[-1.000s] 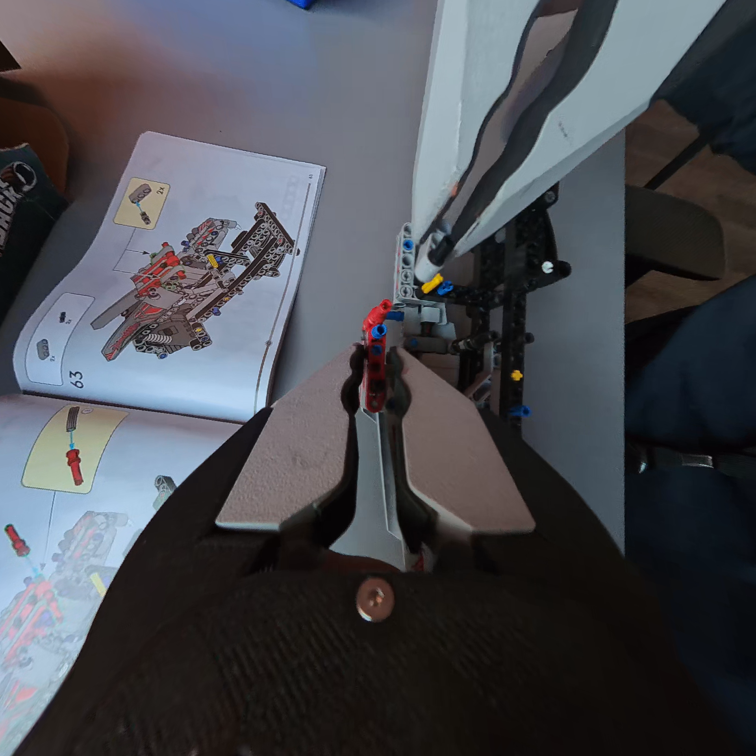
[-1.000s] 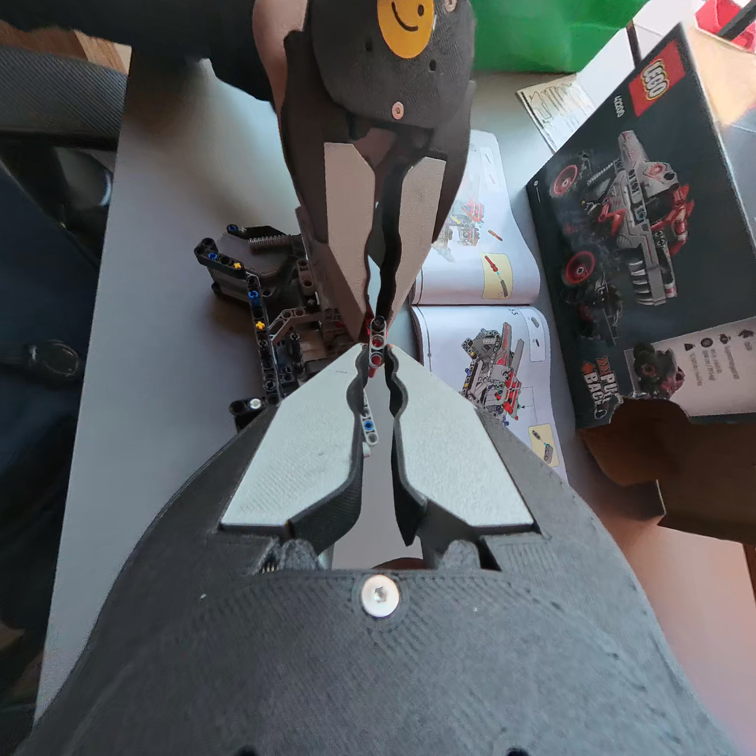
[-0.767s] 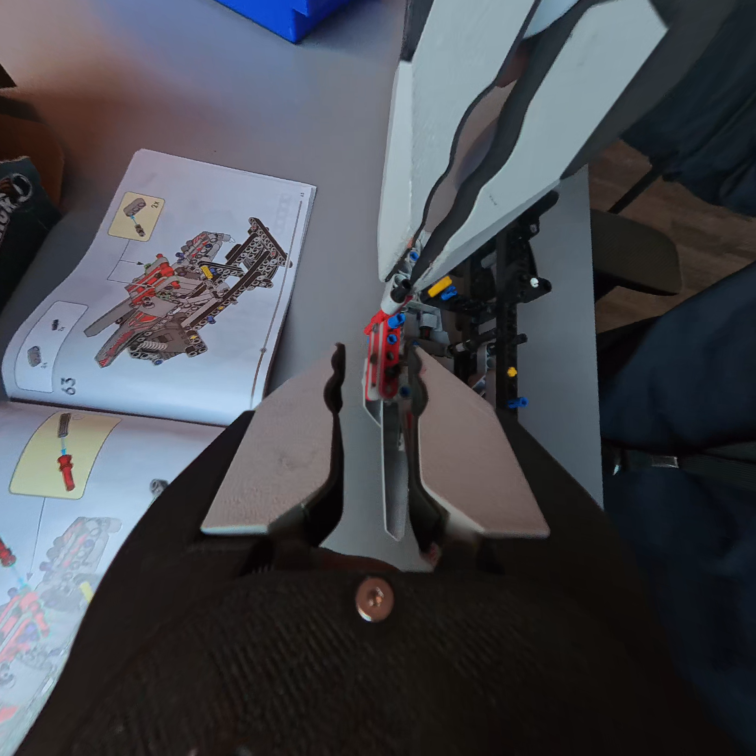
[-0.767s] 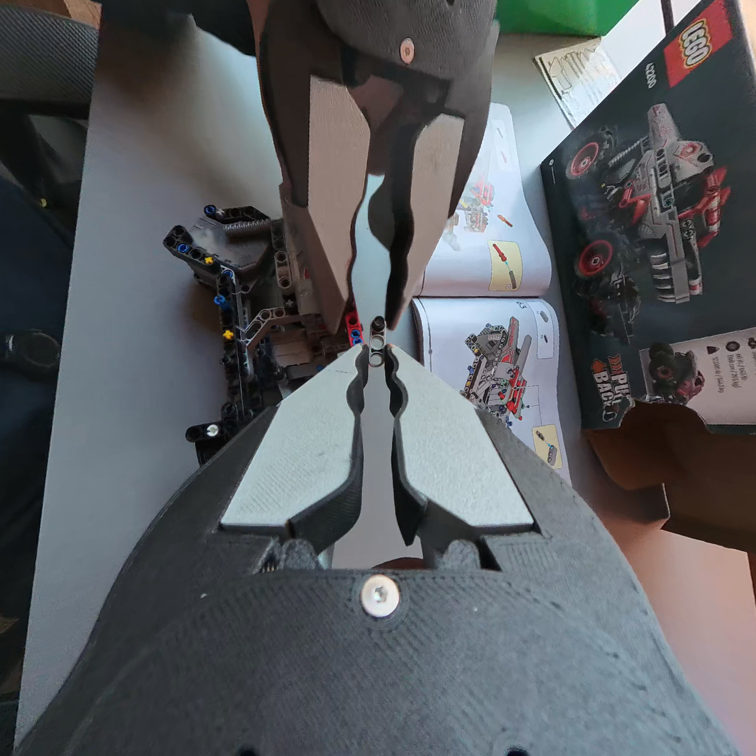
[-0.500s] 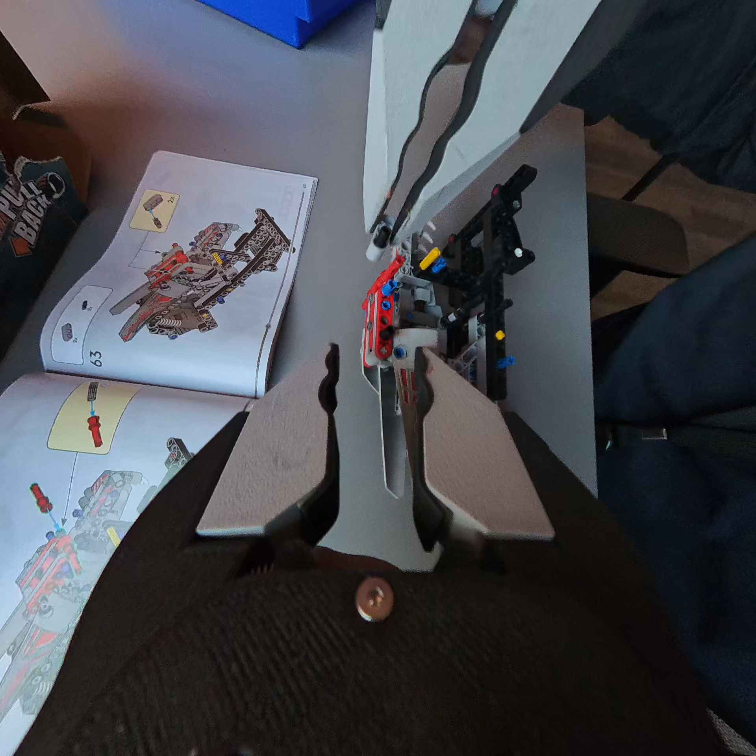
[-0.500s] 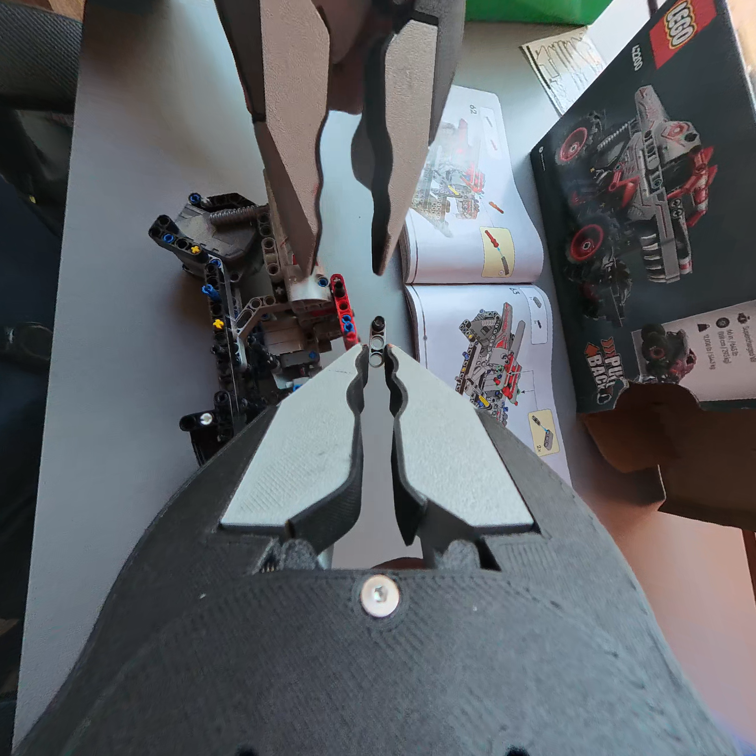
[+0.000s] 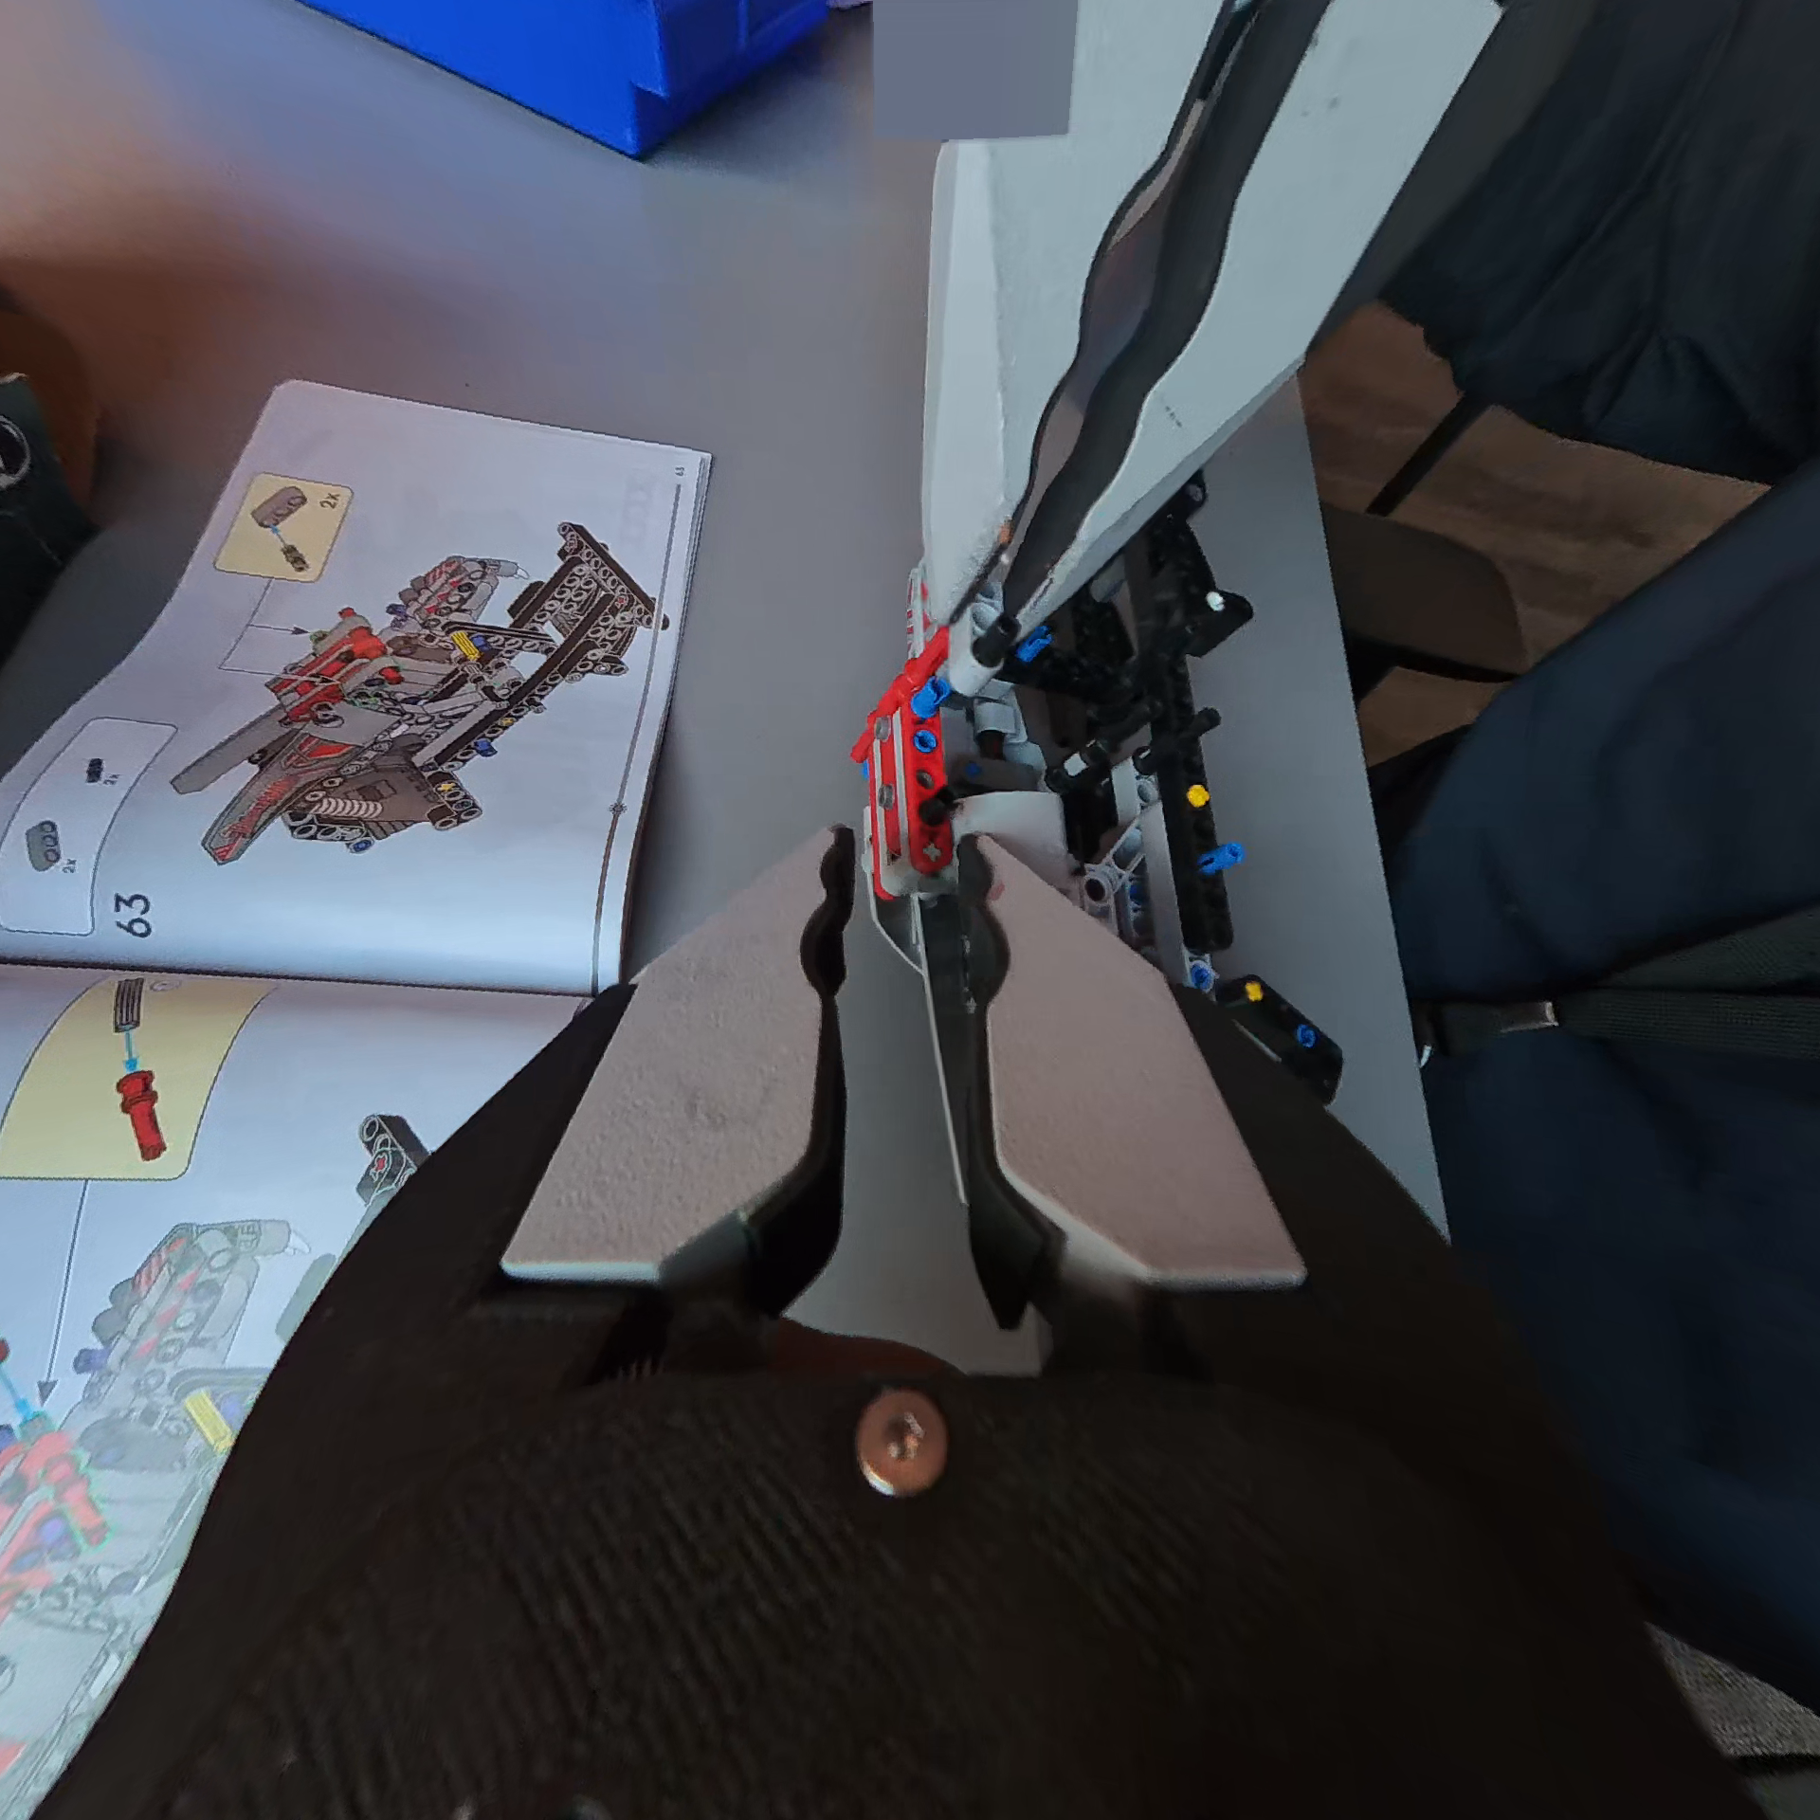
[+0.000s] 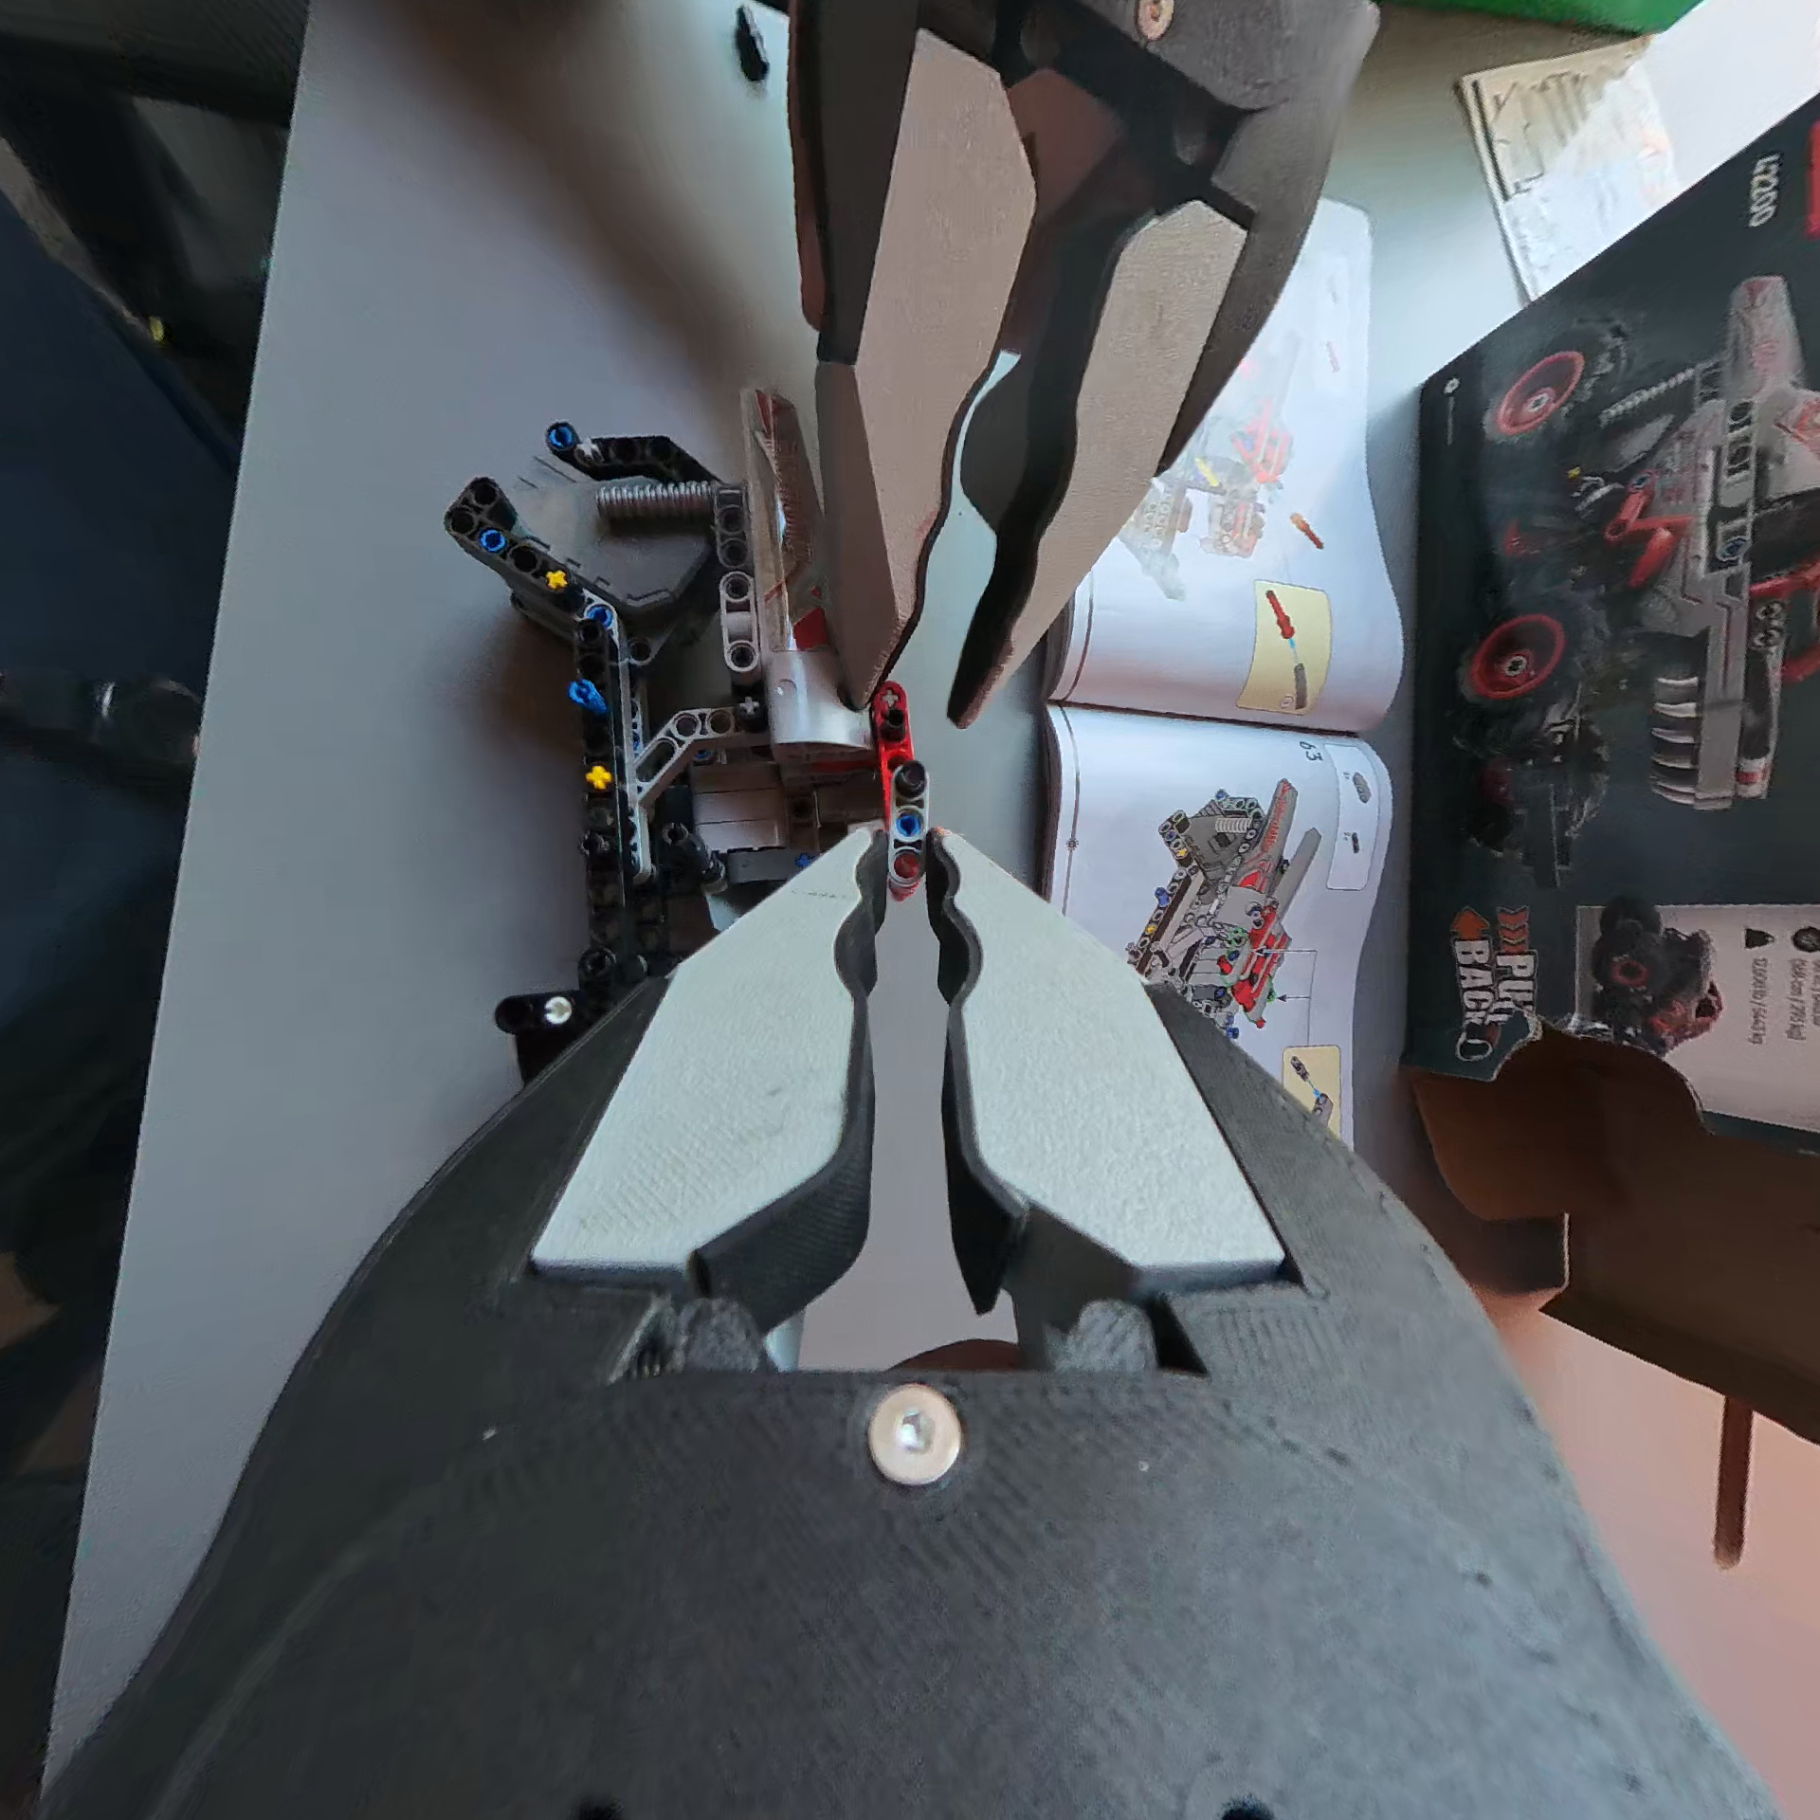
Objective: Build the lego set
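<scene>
The part-built Lego model [image 8: 630,630], black and grey with a red beam [image 8: 891,729] on its side, lies on the grey table [image 8: 394,295]. It also shows in the left wrist view [image 7: 1162,748]. My right gripper [image 8: 904,849] is shut on a small grey beam [image 8: 906,837] and holds it against the end of the red beam [image 7: 911,778]. My left gripper [image 7: 901,855] is open, its fingertips on either side of the red beam's near end. In the right wrist view the left gripper [image 8: 916,701] stands open over the model, one fingertip at its white panel.
An open instruction booklet [image 7: 394,689] lies beside the model, also in the right wrist view [image 8: 1231,837]. The set's dark box [image 8: 1625,591] lies beyond it. A blue bin [image 7: 611,59] stands at the back. The table edge [image 7: 1379,985] runs close to the model, with a person's dark clothing beyond. The left gripper's tips are roughly 4 cm from the right gripper's.
My left gripper let go of the red beam, opened and drew back, then came close again. My right gripper pulled away with the grey beam and has returned to the red beam.
</scene>
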The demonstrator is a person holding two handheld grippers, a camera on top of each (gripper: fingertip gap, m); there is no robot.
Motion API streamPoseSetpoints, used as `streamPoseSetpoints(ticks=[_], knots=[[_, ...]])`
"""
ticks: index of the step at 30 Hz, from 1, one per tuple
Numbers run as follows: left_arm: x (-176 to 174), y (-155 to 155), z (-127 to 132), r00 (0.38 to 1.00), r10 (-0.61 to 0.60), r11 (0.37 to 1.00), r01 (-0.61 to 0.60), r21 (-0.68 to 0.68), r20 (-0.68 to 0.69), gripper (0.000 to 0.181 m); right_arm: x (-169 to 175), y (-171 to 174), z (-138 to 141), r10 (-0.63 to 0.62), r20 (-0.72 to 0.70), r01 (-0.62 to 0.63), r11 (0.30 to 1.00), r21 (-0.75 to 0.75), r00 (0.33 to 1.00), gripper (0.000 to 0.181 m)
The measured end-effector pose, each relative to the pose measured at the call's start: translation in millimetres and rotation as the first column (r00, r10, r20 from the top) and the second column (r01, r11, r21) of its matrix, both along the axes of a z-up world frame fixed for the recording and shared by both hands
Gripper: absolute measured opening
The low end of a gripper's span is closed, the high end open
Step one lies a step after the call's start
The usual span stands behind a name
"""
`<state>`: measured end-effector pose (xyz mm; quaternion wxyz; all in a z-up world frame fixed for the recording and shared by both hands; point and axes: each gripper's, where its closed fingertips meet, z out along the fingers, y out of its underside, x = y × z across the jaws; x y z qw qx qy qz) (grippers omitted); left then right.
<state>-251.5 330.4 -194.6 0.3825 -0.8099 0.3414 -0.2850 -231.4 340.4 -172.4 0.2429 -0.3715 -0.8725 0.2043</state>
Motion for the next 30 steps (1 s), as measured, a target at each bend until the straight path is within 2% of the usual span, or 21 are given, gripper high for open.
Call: streamPoseSetpoints(ticks=[9, 13, 18, 24, 30], knots=[[2.3, 2.2, 1.4, 1.0, 0.008, 1.0, -0.007, -0.014, 0.026, 0.014, -1.3, 4.1, 1.5, 0.048, 0.036, -0.051, 0.997, 0.064, 0.998, 0.005], [6.1, 2.5, 1.7, 0.998, -0.002, 0.999, 0.004, -0.032, 0.058, 0.013, 0.5, 2.4, 1.5, 0.081, 0.042, -0.083, 0.996, 0.031, 0.996, 0.005], [6.1, 9.4, -5.2, 1.0, 0.016, 1.0, -0.016, -0.017, 0.01, 0.004, 4.7, 6.7, -5.6, 0.081, 0.07, -0.083, 0.996, 0.031, 0.994, 0.005], [14.3, 10.2, -5.0, 1.0, 0.008, 1.0, -0.008, -0.02, 0.004, 0.018, 4.9, 13.3, -5.8, 0.068, 0.068, -0.069, 0.998, 0.013, 0.995, 0.005], [8.9, 16.4, -13.4, 0.997, 0.074, 0.993, -0.076, -0.087, -0.029, 0.019, 2.6, 23.9, -16.7, 0.038, 0.074, -0.034, 0.998, -0.057, 0.997, 0.005]])
